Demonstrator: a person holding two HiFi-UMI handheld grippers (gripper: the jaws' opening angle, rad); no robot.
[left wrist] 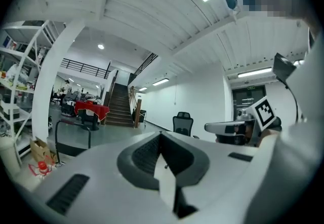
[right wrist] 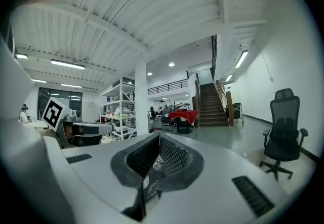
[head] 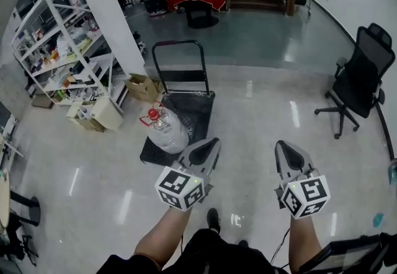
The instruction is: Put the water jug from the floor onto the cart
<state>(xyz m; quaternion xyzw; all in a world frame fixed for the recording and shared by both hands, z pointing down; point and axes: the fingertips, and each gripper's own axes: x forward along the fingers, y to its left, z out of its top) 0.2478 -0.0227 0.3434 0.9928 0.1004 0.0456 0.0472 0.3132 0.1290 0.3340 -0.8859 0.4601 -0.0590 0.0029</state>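
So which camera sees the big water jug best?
The head view. It looks down on the whole water jug, red cap and all, at the left edge of the cart. The left gripper view catches little more than its red cap, low at the left edge. The right gripper view doesn't show it.

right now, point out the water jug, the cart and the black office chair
water jug [head: 167, 132]: head view, on its pale body, below the red cap
cart [head: 197, 107]: head view, on a bare part of its dark platform
office chair [head: 372, 53]: head view, on its backrest
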